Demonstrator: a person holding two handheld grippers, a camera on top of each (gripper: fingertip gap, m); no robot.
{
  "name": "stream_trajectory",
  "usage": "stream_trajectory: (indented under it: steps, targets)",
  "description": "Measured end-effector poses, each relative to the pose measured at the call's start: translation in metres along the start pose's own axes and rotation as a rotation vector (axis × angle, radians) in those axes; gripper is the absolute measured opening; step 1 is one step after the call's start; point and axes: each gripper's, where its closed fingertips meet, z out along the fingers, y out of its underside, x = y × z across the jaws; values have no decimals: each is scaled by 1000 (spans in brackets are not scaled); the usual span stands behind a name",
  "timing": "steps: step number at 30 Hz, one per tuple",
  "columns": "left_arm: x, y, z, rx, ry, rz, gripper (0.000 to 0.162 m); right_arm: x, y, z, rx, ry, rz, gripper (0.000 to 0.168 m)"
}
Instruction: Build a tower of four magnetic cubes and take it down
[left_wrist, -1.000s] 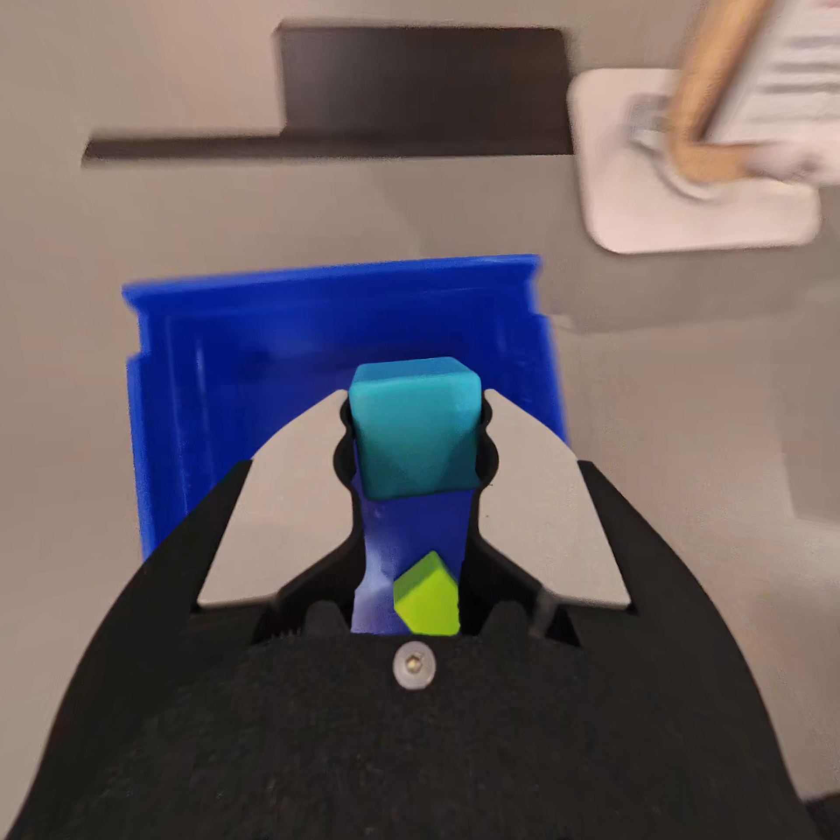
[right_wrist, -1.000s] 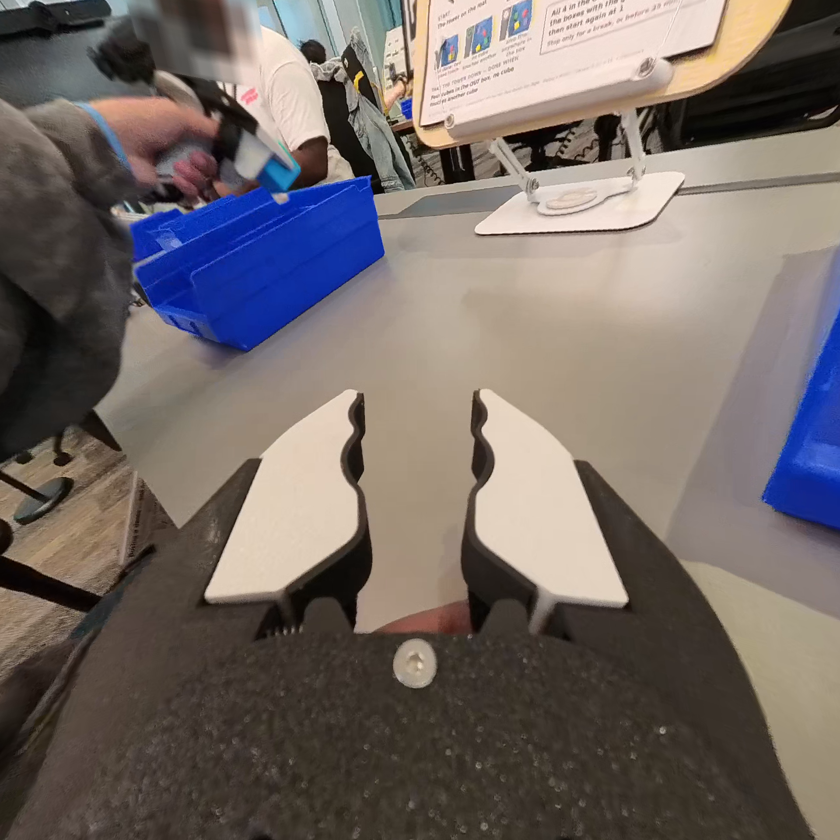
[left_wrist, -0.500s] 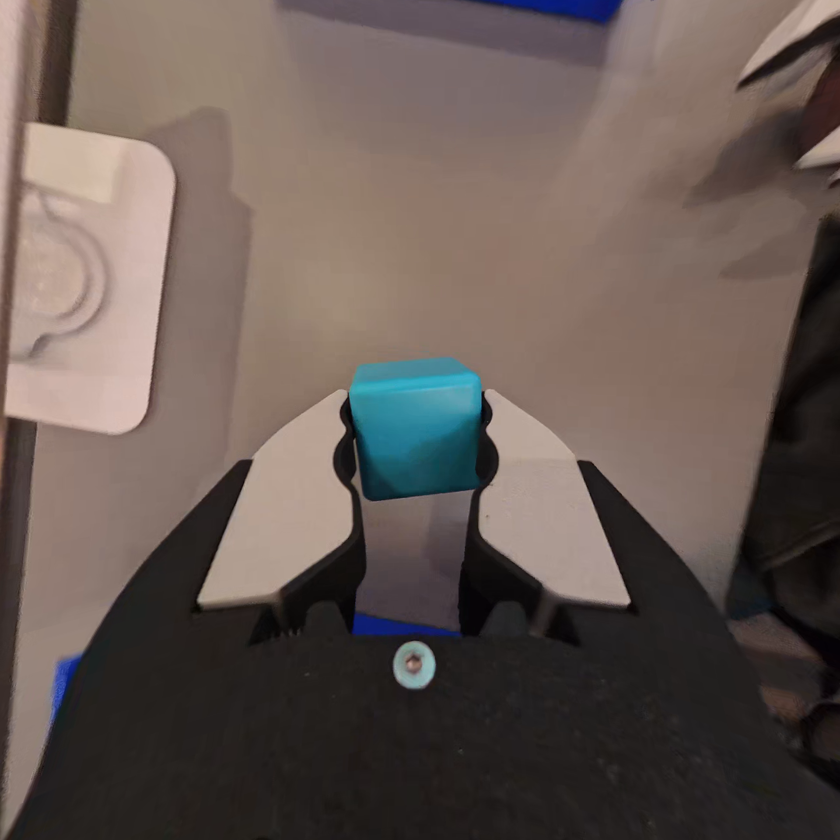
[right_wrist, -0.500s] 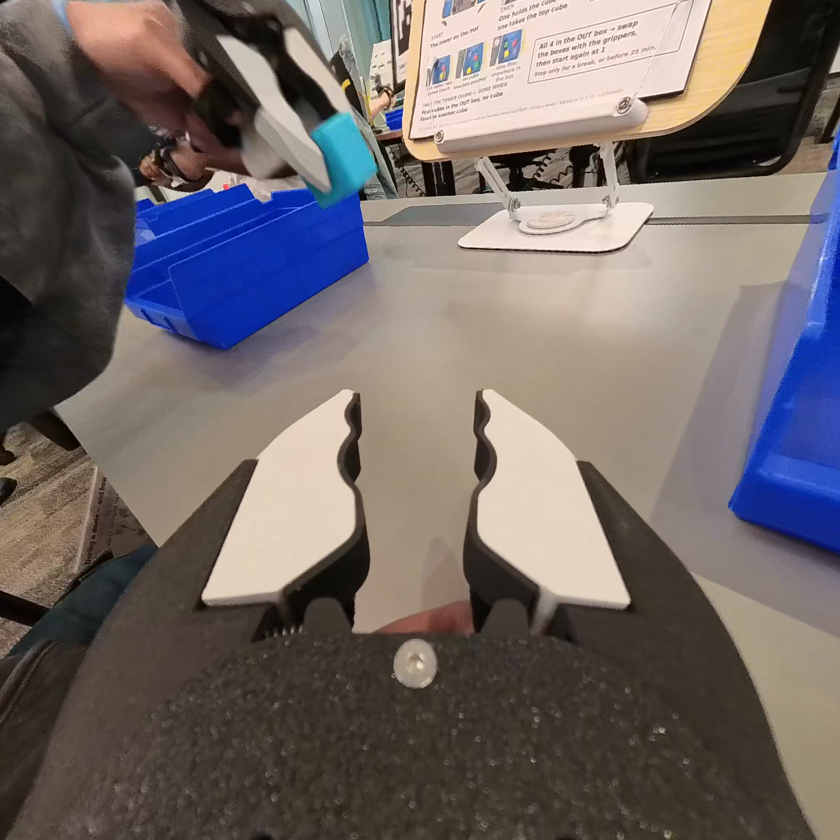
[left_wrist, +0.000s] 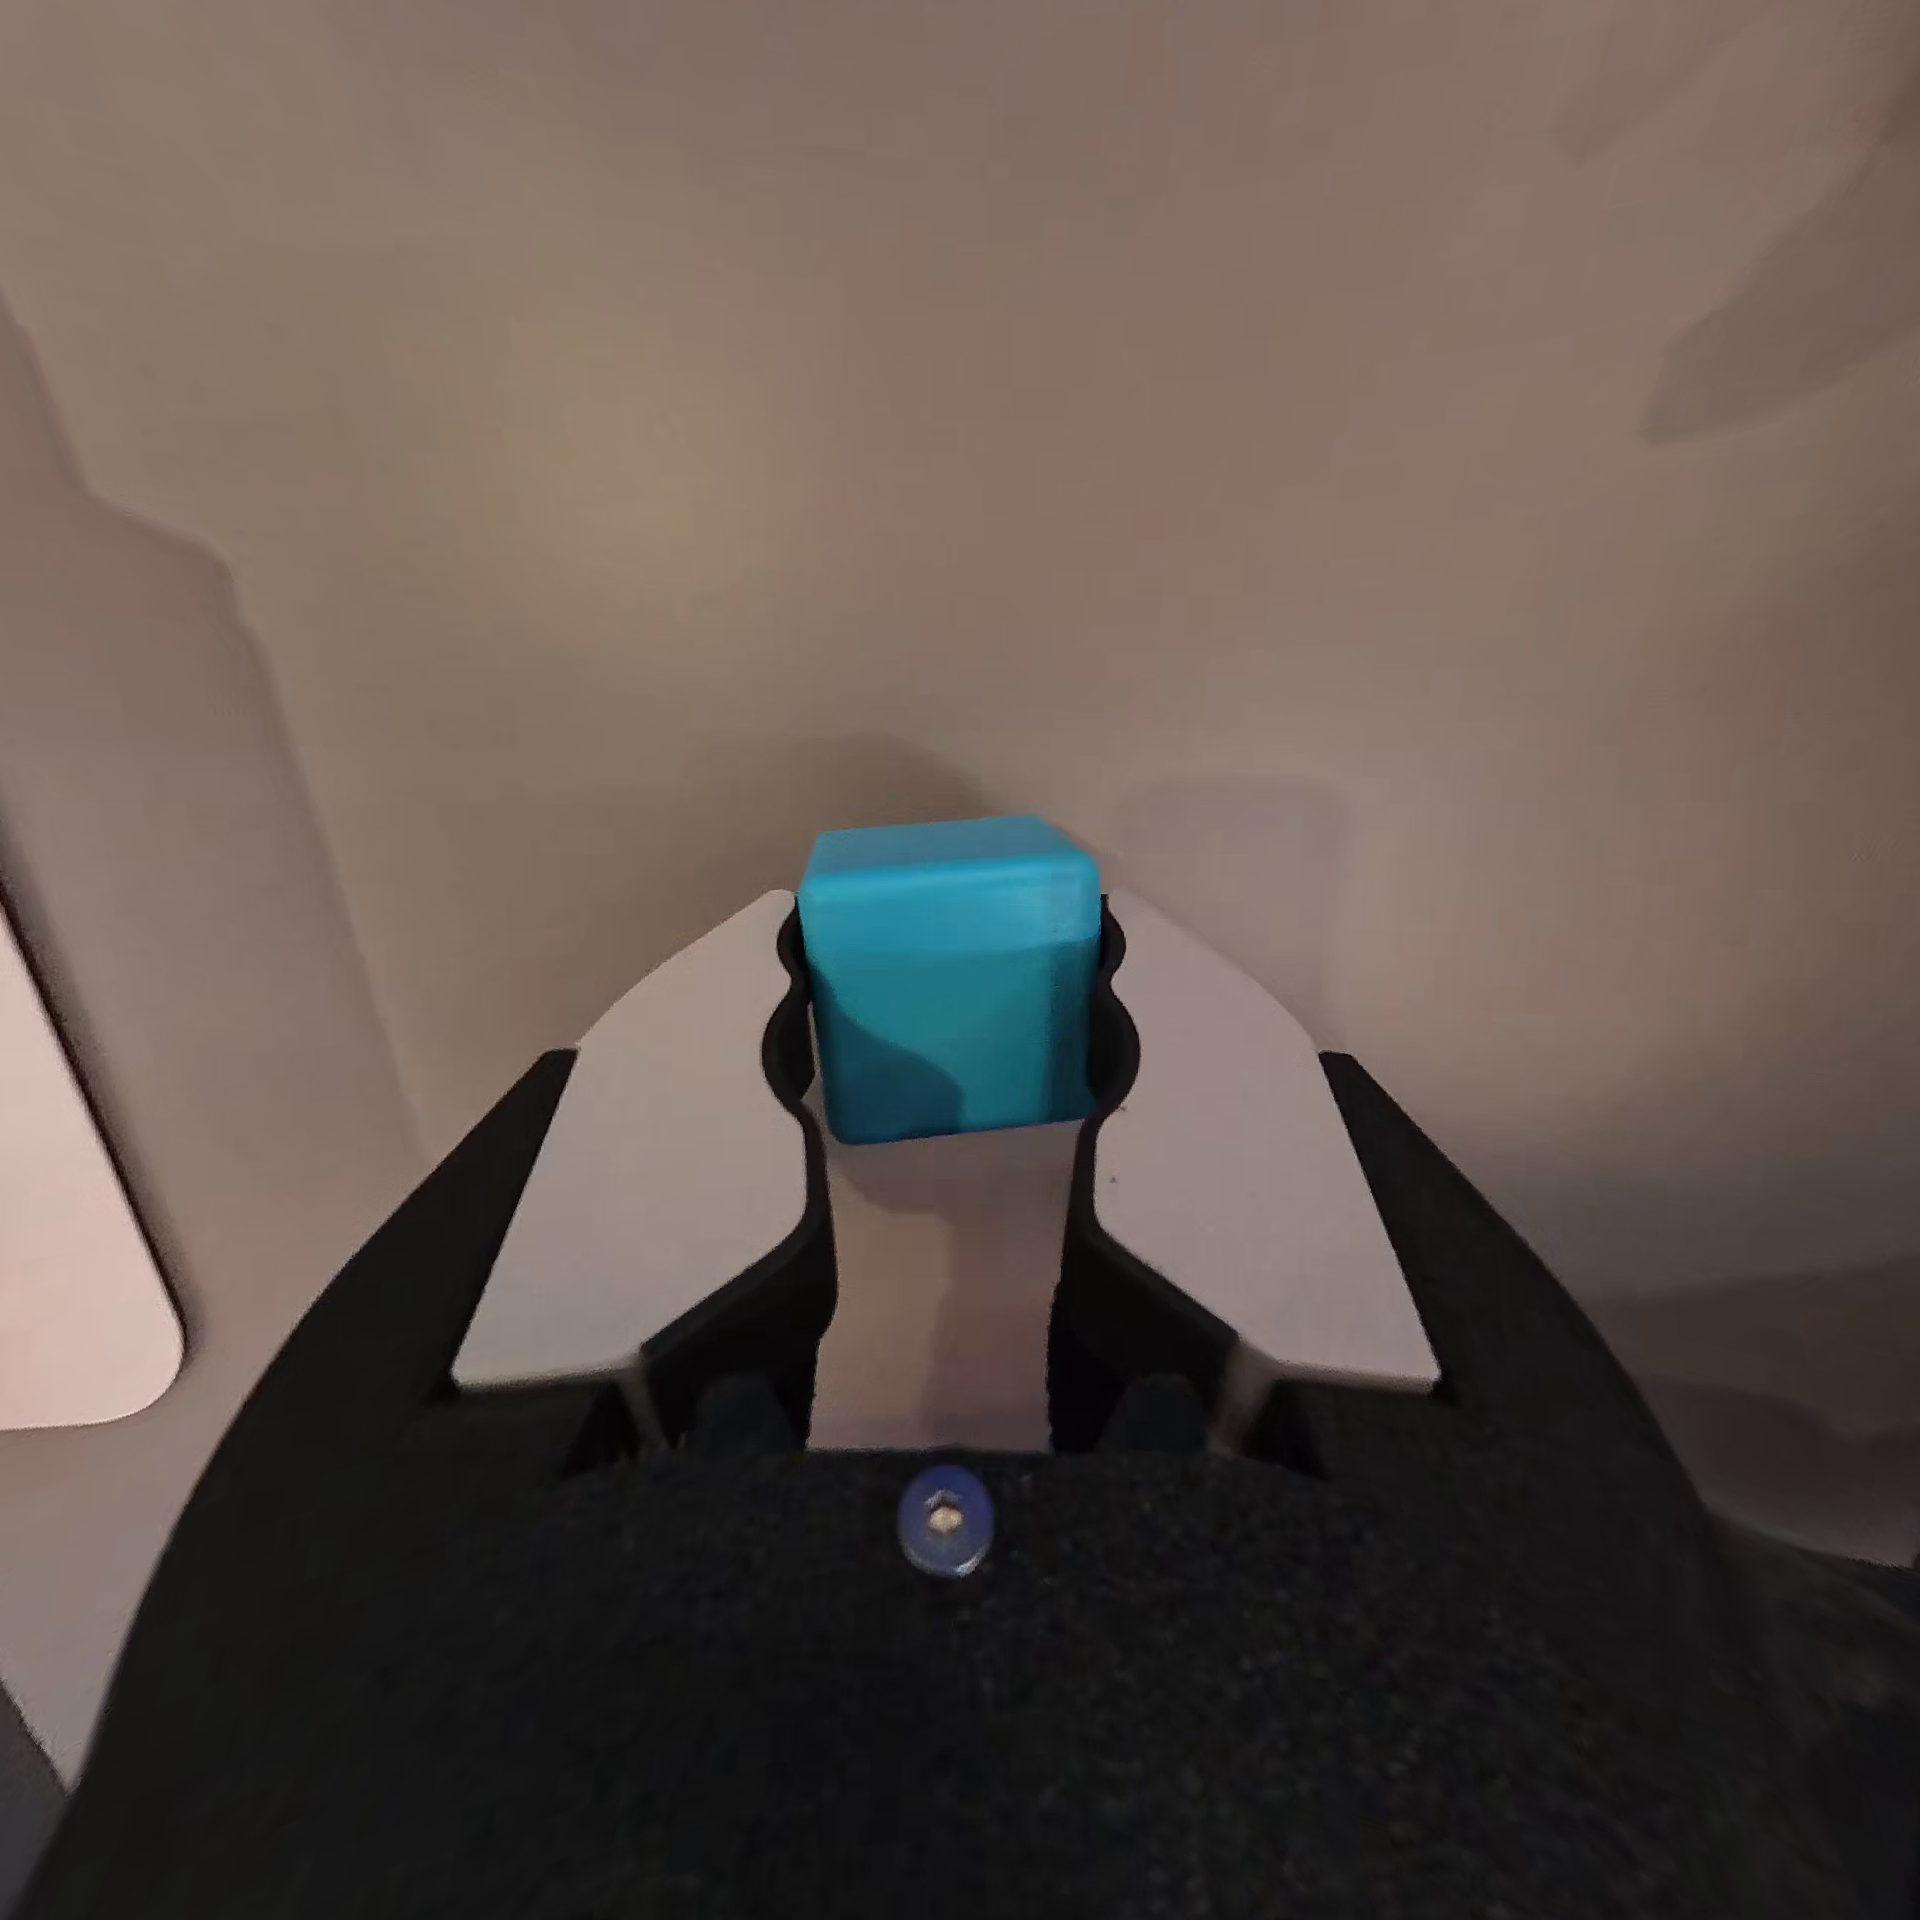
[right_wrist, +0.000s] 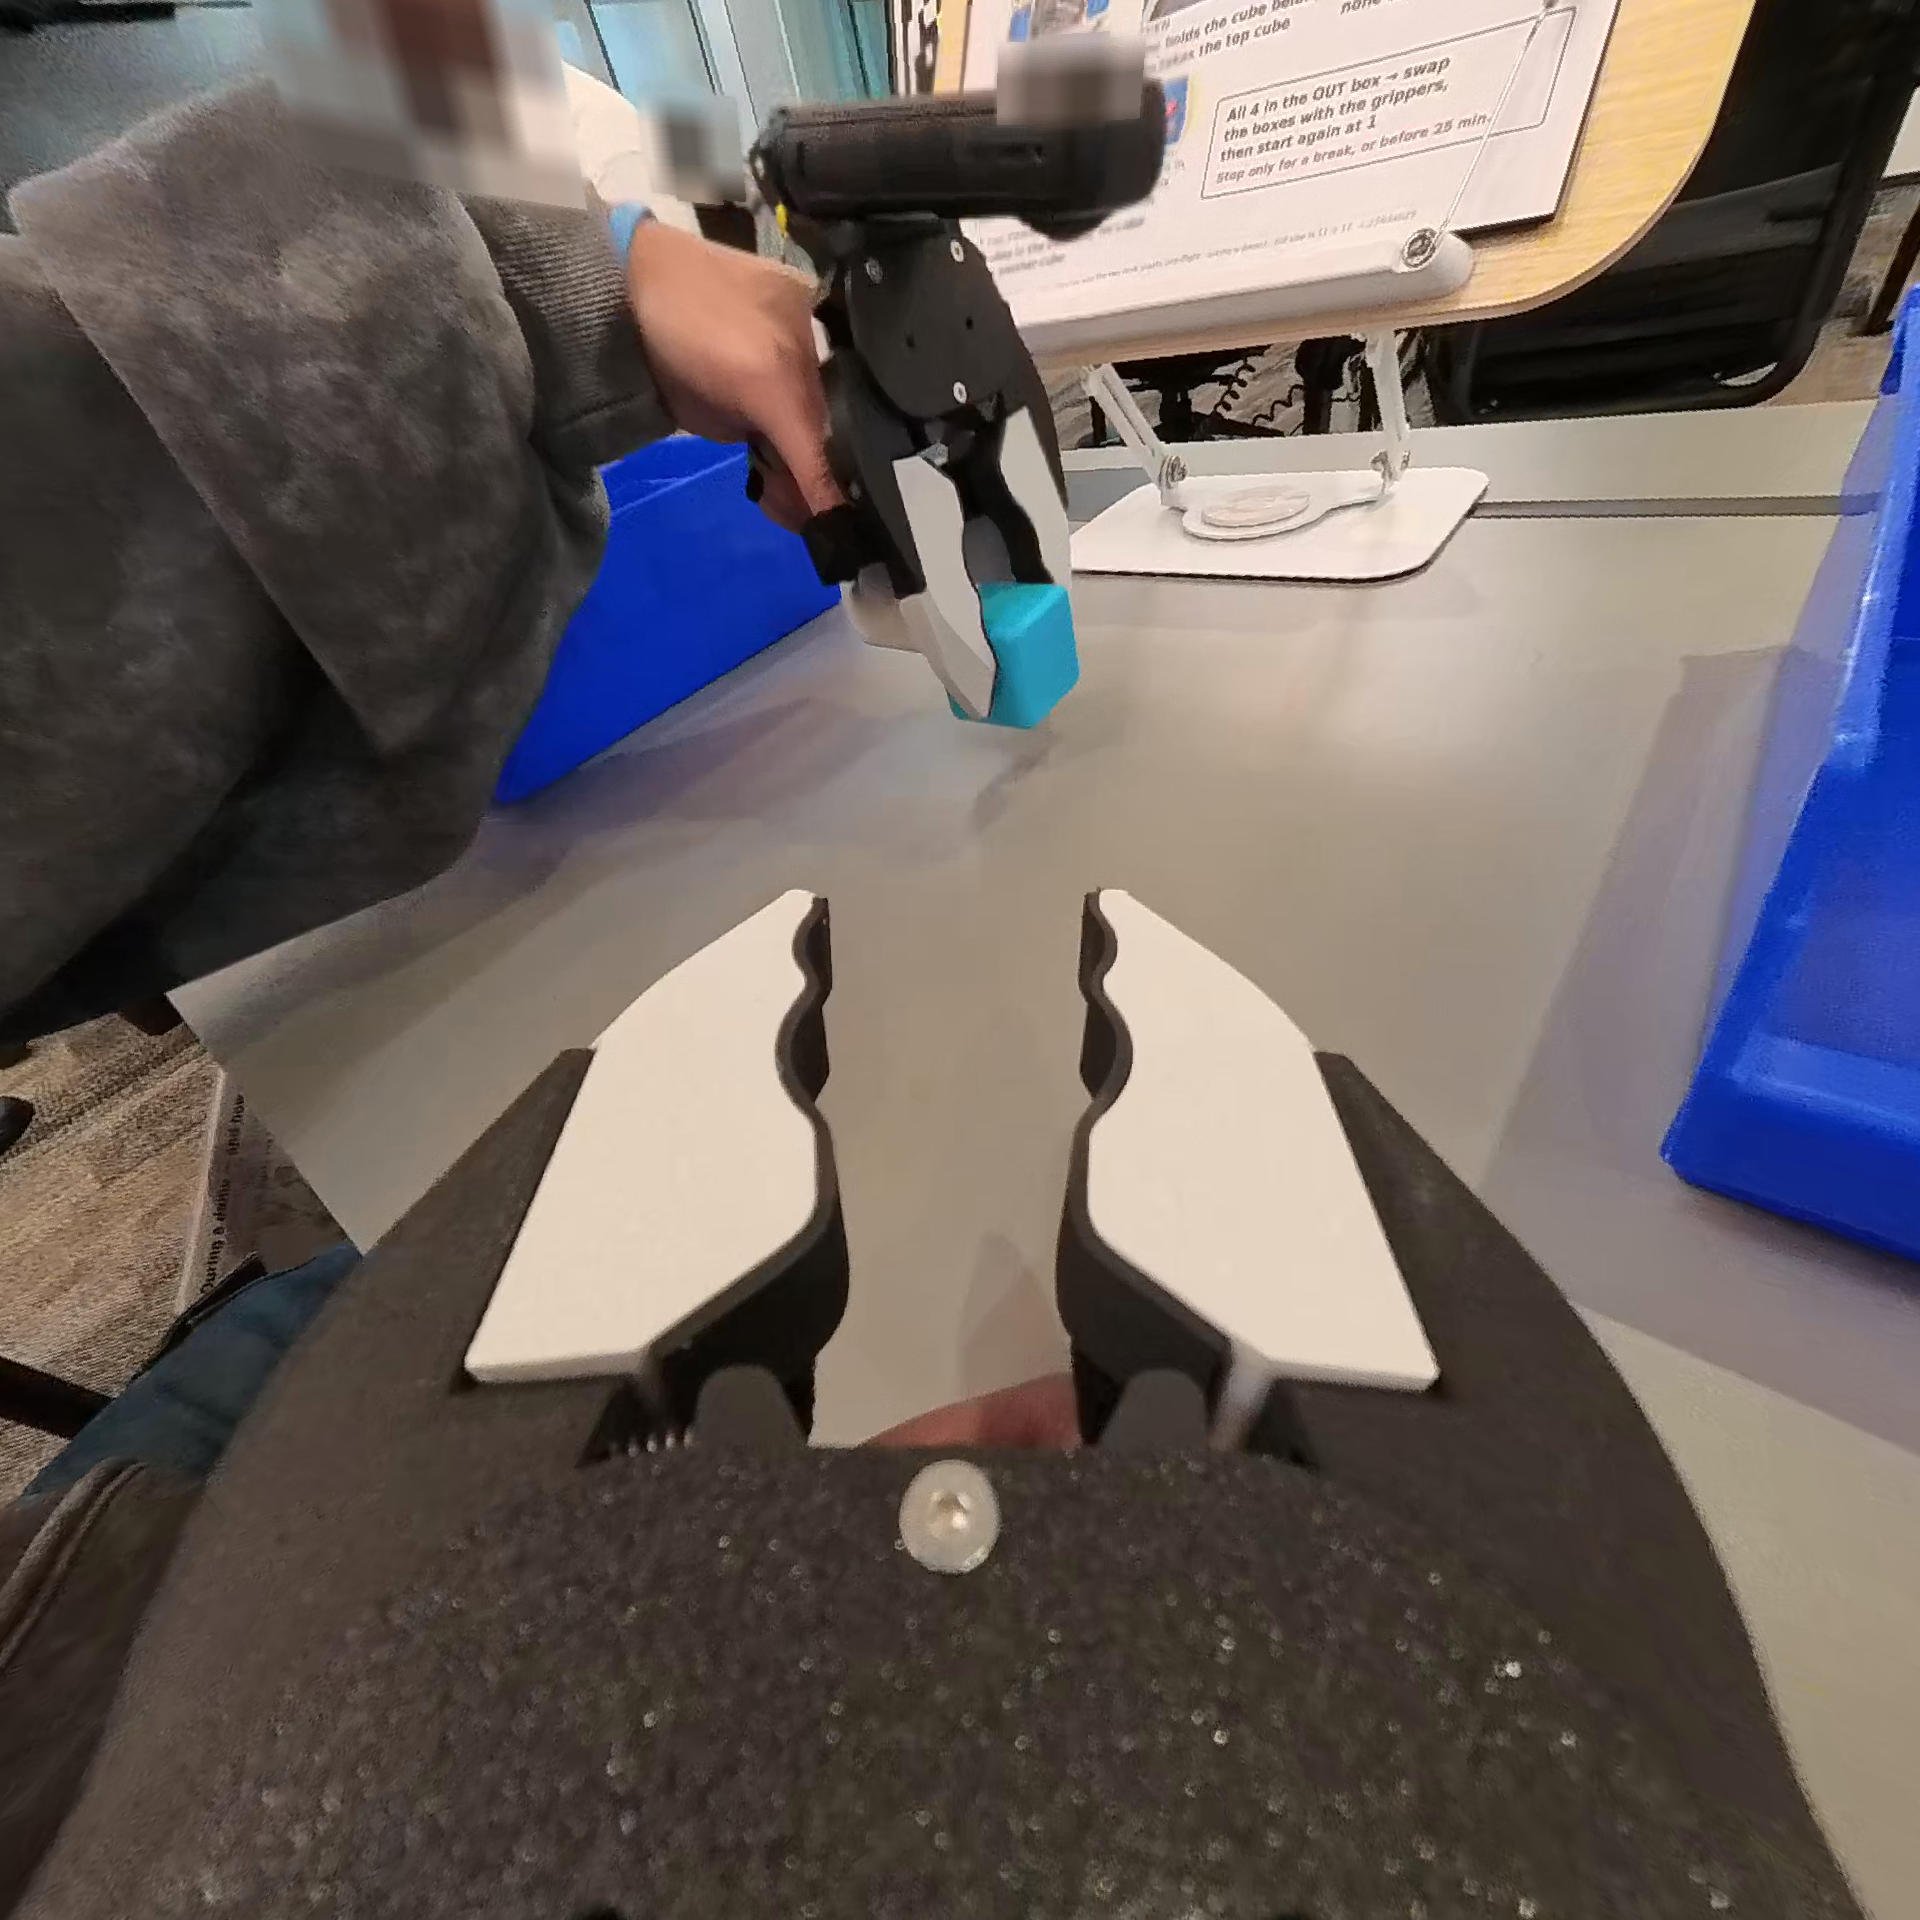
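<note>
My left gripper (left_wrist: 951, 914) is shut on a teal cube (left_wrist: 948, 982) and points down at the grey table (left_wrist: 935, 468). The right wrist view shows that gripper (right_wrist: 987, 665) holding the teal cube (right_wrist: 1029, 655) with its lower corner at or just above the table surface, near the middle. My right gripper (right_wrist: 954, 914) is open and empty, low over the table's near part, well short of the cube. No other cubes are in view.
A blue bin (right_wrist: 665, 613) stands at the left behind a grey sleeve (right_wrist: 291, 499). Another blue bin (right_wrist: 1829, 883) stands at the right edge. A white stand base (right_wrist: 1278, 530) with an instruction board is at the back; its corner shows in the left wrist view (left_wrist: 73, 1247).
My left gripper has carried the teal cube from over the left blue bin to the middle of the table and lowered it close to the surface. The right gripper stayed open and nearly still.
</note>
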Motion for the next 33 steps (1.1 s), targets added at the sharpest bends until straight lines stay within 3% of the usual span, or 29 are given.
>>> stream_trajectory:
  steps: [18,19,21,22,24,27,30,33]
  targets:
    - [7,6,20,-26,30,-9,50,1,1,1,-9,-7,14,45]
    - [7,6,19,-21,27,-28,52,1,1,1,-8,-8,15,45]
    - [5,9,13,-28,-6,-74,75,1,1,0,-7,-9,19,45]
    - [9,12,6,-37,0,-91,67,1,1,0,-7,-10,21,45]
    - [22,7,-14,46,17,-111,67,1,1,0,-5,-12,27,45]
    - [55,-13,-65,321,16,-143,67,2,1,0,-4,-15,34,45]
    - [84,-14,-125,615,-185,-182,74,2,1,0,-5,-16,35,45]
    - [116,22,-166,780,-393,-345,72,0,1,0,-9,-19,31,45]
